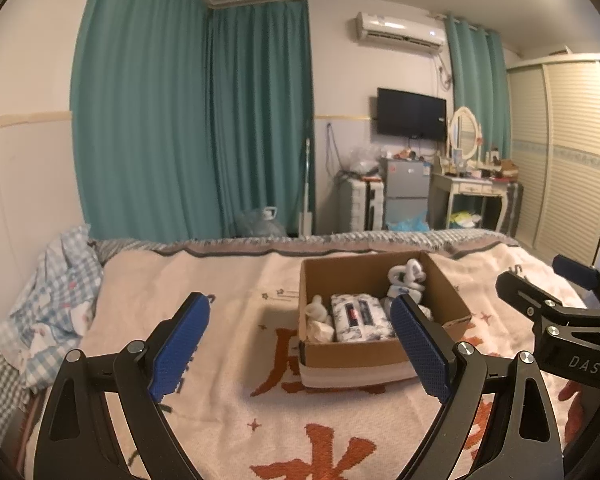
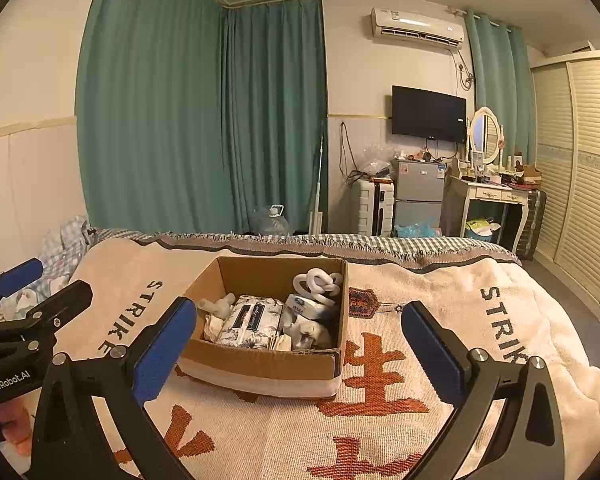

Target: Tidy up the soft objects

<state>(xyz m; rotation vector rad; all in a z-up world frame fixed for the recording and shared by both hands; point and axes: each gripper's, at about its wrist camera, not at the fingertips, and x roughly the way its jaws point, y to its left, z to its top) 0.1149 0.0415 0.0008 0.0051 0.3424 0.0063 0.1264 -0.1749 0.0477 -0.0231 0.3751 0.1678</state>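
Note:
A cardboard box (image 1: pixel 380 354) (image 2: pixel 260 364) stands on the bed's pink blanket. Inside lie a blue-and-white floral tissue pack (image 1: pixel 360 316) (image 2: pixel 252 320), a white knotted soft toy (image 1: pixel 407 274) (image 2: pixel 318 282), a small tissue pack (image 2: pixel 304 306) and crumpled white soft items (image 1: pixel 318 318) (image 2: pixel 218 306). My left gripper (image 1: pixel 300 350) is open and empty, above the blanket in front of the box. My right gripper (image 2: pixel 298 354) is open and empty, just in front of the box. Each gripper shows at the edge of the other's view (image 1: pixel 560 312) (image 2: pixel 28 312).
A checked blue quilt (image 1: pixel 56 296) is bunched at the bed's left edge. The pink blanket (image 2: pixel 440 320) carries orange characters and "STRIKE" lettering. Beyond the bed's far edge stand a water jug (image 2: pixel 272 218), suitcase (image 2: pixel 374 204), small fridge (image 2: pixel 418 196), dressing table (image 2: pixel 492 200) and wardrobe (image 2: pixel 580 168).

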